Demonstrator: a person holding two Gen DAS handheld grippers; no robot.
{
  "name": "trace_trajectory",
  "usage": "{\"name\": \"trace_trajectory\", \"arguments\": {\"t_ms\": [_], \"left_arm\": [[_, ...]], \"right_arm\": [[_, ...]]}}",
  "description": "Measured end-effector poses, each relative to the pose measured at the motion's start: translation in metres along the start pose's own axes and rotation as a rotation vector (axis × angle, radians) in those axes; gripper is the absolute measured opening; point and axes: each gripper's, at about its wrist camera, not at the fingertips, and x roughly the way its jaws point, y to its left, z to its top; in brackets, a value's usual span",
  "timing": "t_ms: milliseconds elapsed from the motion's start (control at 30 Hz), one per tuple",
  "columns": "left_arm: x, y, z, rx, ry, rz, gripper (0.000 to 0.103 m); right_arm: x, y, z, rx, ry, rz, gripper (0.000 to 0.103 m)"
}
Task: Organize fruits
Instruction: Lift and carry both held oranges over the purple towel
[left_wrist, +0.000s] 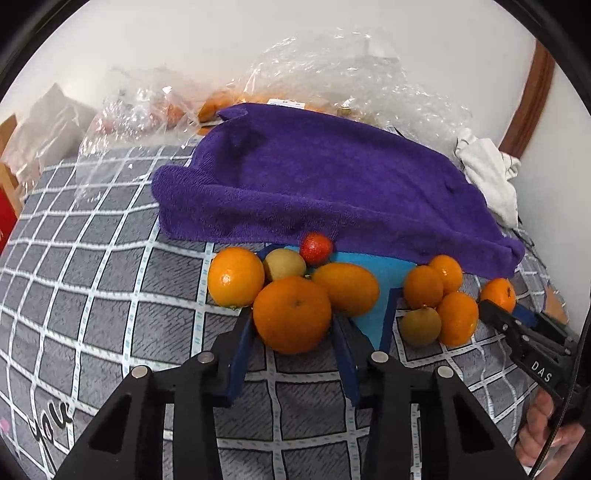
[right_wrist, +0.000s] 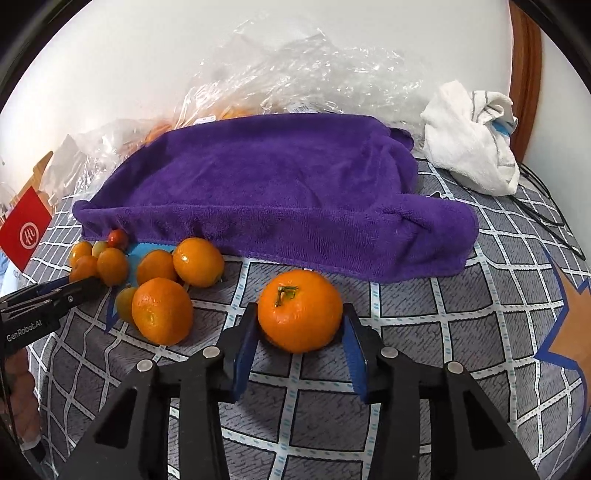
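fruit sits between both jaw pairs: left hand-held gripper (left_wrist: 293, 325) clamped on a round orange mandarin (left_wrist: 291, 314), right hand-held gripper (right_wrist: 300, 325) clamped on a stemmed orange mandarin (right_wrist: 300, 310), each straight ahead

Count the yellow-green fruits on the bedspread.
2. One yellow-green fruit lies behind the orange in the left gripper; the other sits before the right-hand orange cluster. The purple towel may hide more.

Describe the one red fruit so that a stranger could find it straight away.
Start at the big purple towel spread across the checked cloth. Follow its near hem to the left-hand cluster of oranges. The red fruit sits at the back of that cluster against the hem: small, glossy and the only red piece among orange and yellow-green ones.
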Motion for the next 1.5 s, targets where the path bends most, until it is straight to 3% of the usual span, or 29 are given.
{"name": "trace_trajectory", "arguments": {"t_ms": [533, 1067, 1500], "left_arm": [[-0.073, 0.008, -0.014, -0.030, -0.062, 0.016, 0.039], [-0.152, -0.014, 0.043, 0.031, -0.211, -0.006, 0.039], [-0.162, -0.030, 0.085, 0.056, -0.243, 0.001, 0.039]], "right_arm": [[-0.056, -0.003, -0.011, 0.004, -0.040, 0.011, 0.042], [-0.124, -0.008, 0.043, 0.043, -0.163, -0.015, 0.042], [-0.132, -0.006, 0.089, 0.017, -0.188, -0.021, 0.042]]}}
